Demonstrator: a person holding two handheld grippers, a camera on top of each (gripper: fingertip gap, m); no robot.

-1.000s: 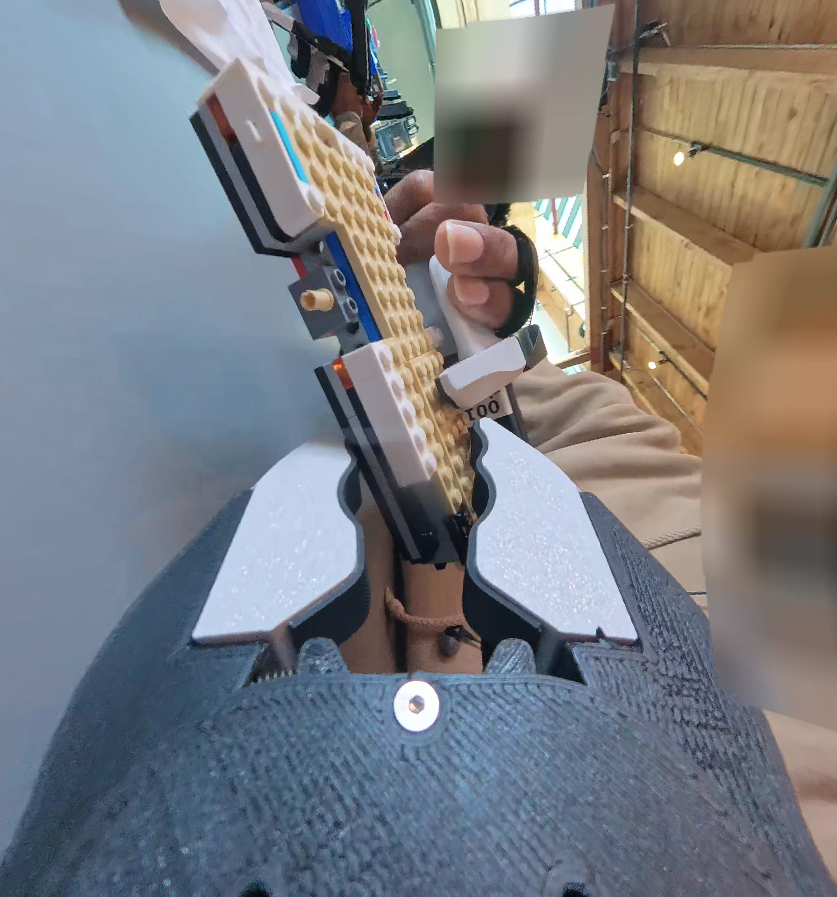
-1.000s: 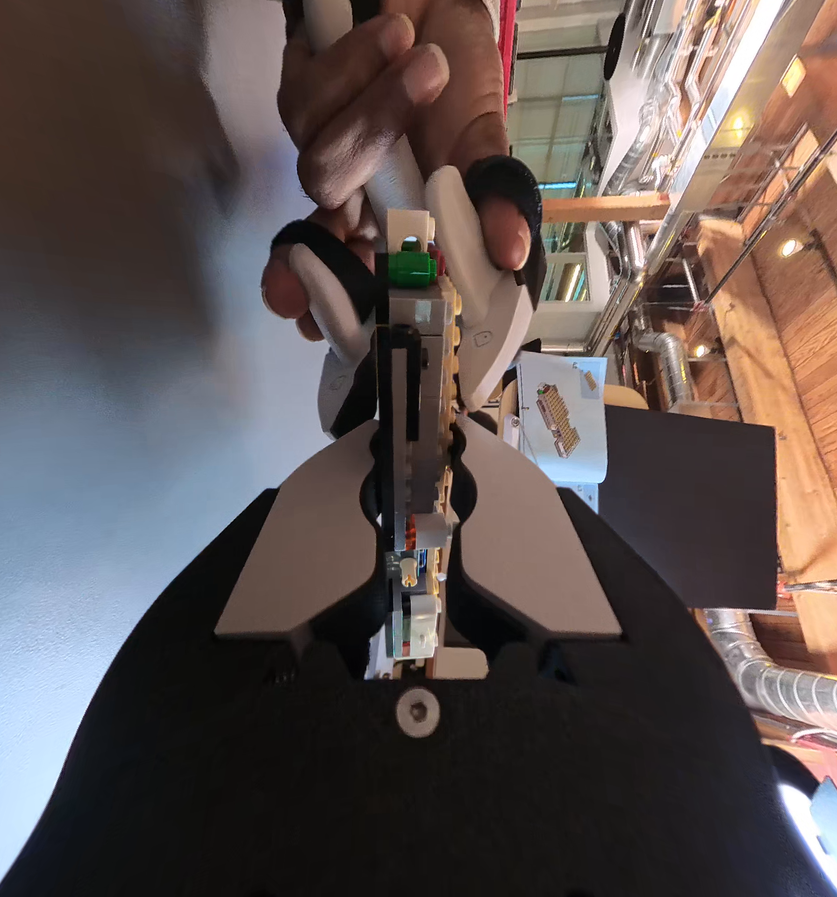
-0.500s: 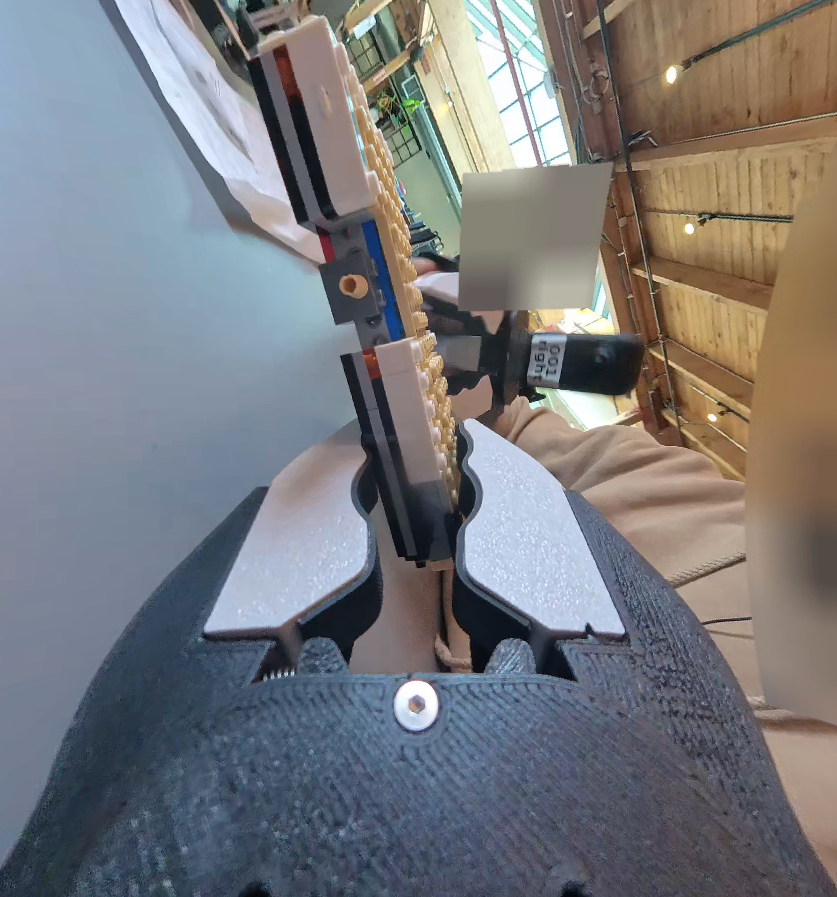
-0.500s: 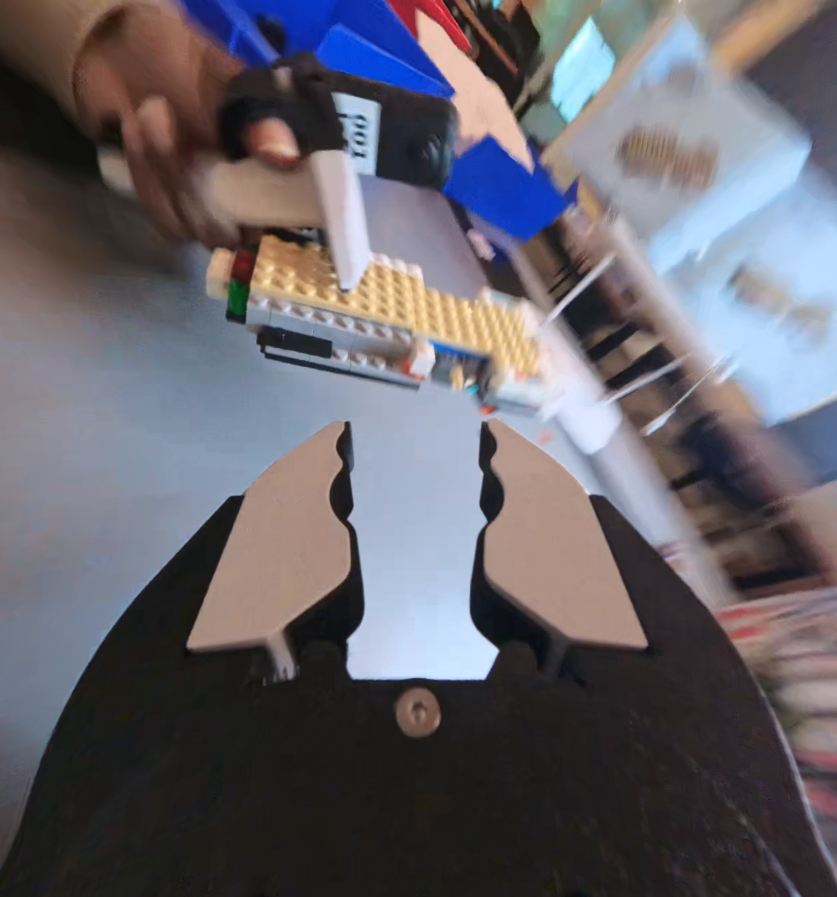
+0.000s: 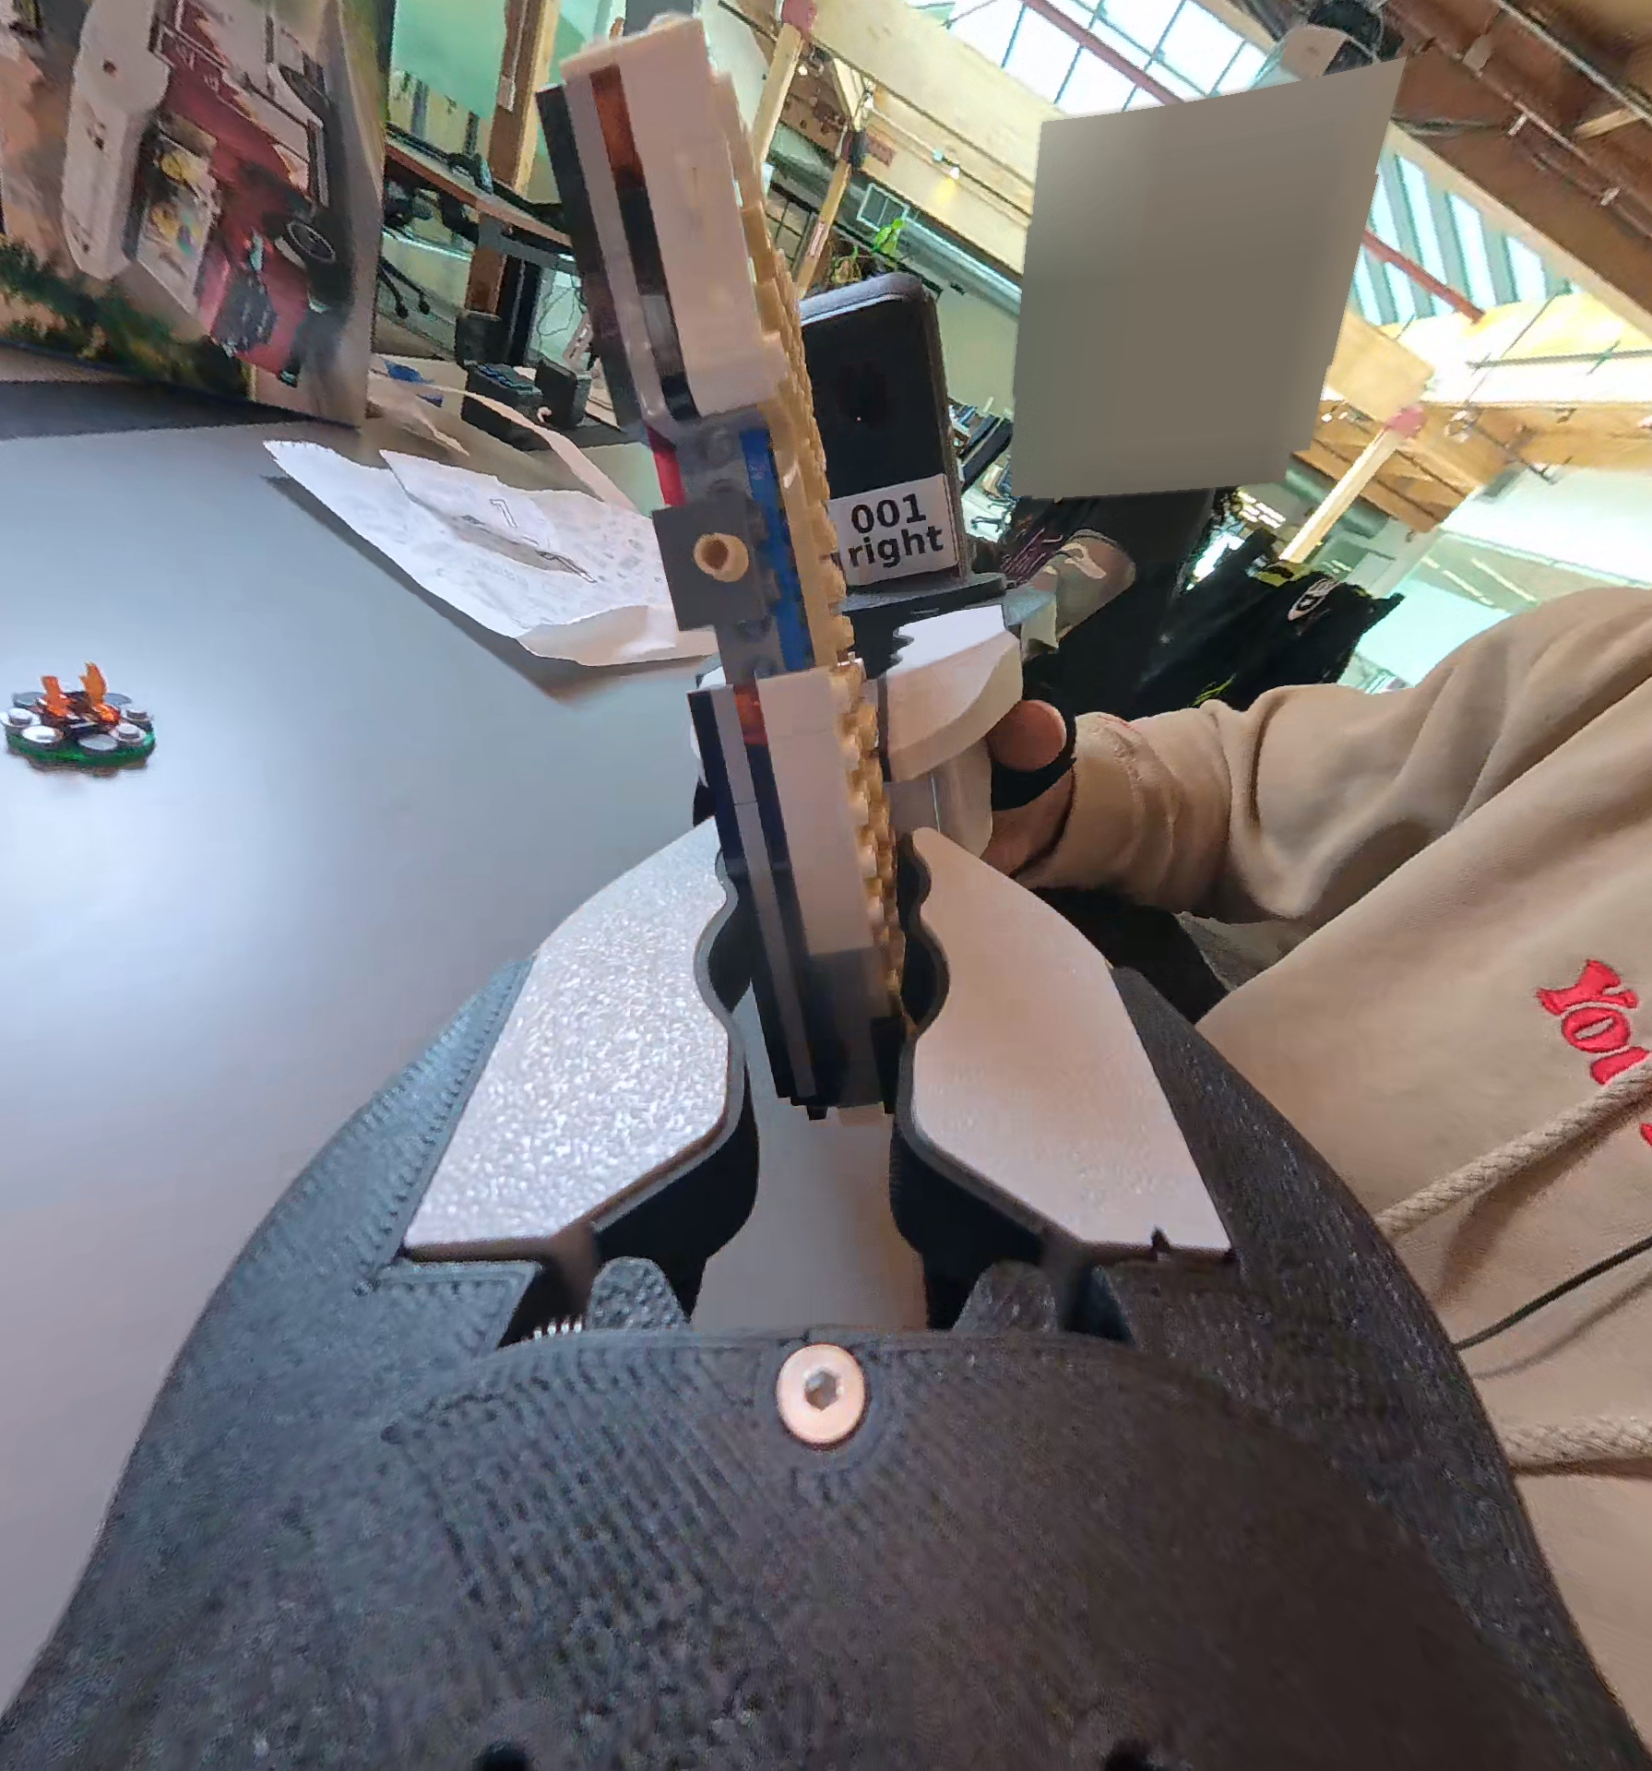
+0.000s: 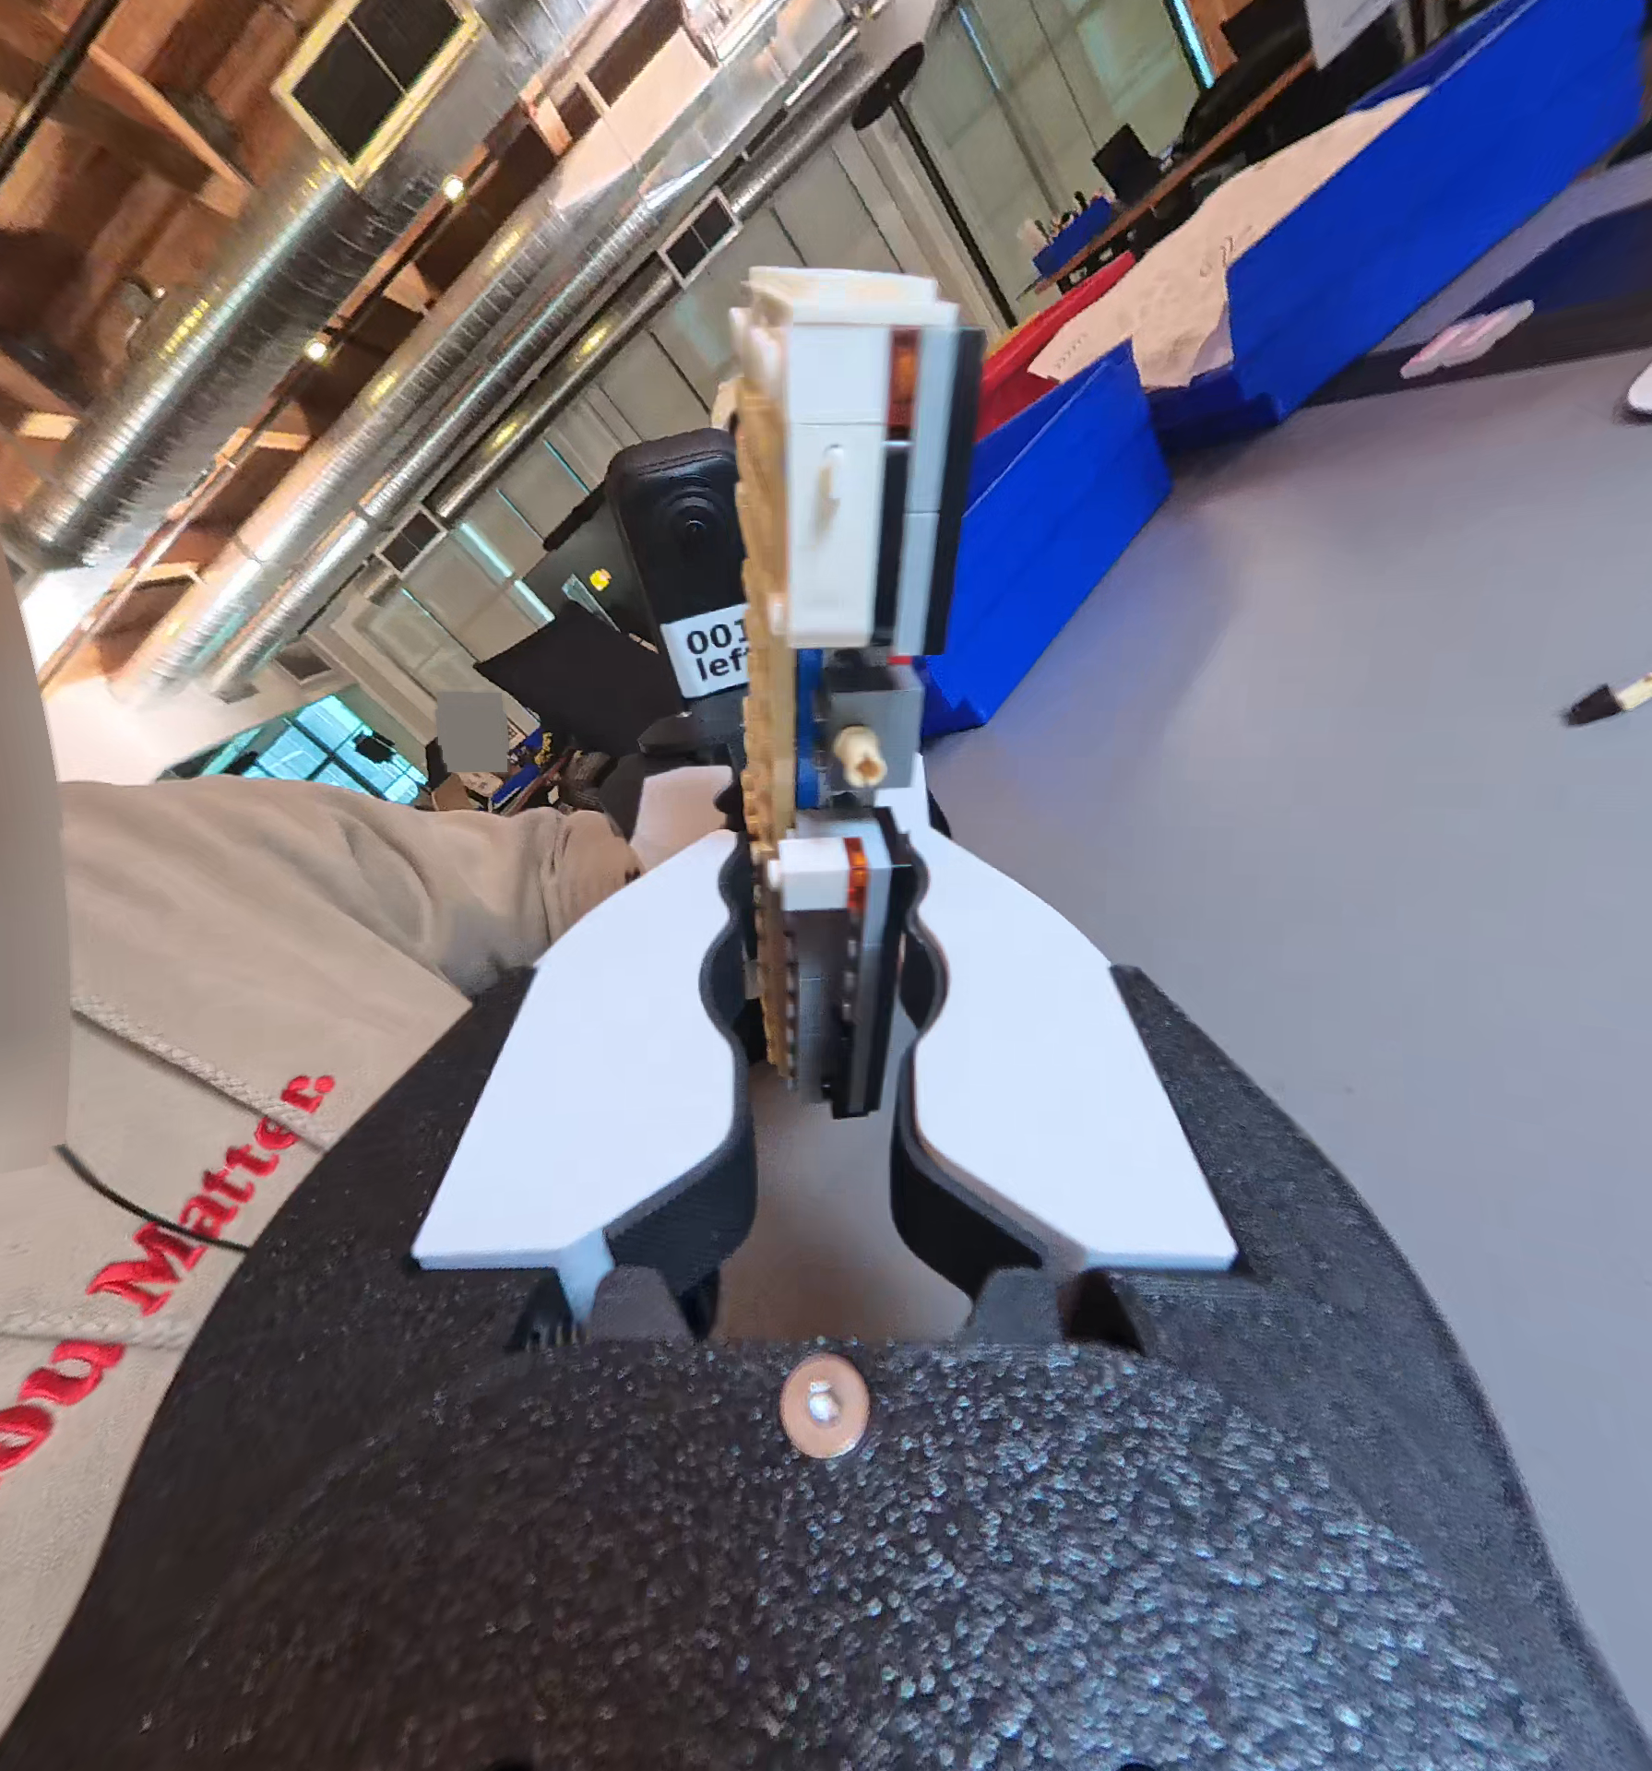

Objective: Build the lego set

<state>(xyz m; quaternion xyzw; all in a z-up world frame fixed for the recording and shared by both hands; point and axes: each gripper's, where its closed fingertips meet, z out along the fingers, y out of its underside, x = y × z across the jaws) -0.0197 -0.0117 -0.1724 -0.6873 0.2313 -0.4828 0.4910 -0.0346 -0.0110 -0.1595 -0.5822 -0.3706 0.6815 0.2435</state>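
Your left gripper (image 5: 817,944) is clamped on one end of the brick model (image 5: 707,498); both pads press its flat faces. Your right gripper (image 6: 826,944) is clamped on the opposite end of the same model (image 6: 850,537), pads pressing likewise. The two grippers face each other, and the model hangs between them, clear of the table.

Model: a long tan studded plate on one face, white blocks at both ends, stacked grey and black layers behind, blue strip mid-length, orange-clear bits, a grey block with a tan peg sticking out sideways.

Surface: plain grey table (image 5: 275,862), matte. Toward its far edge on your left lies a sheet of printed instructions (image 5: 496,546); behind it stands a picture-printed box (image 5: 180,192). A small round green brick piece with orange flame parts (image 5: 79,724) sits alone well to the left. On the right side, blue bins (image 6: 1052,537) line the table's far edge, a red one behind them; paper sheets rest on top of the farther blue bin. Contents of the bins are hidden. A small dark-and-cream stick part (image 6: 1636,695) lies near the right edge.

Room: timber ceiling, silver ducts (image 6: 228,287), tall windows.

Your beige sleeve (image 5: 1330,747) shows beside the model.
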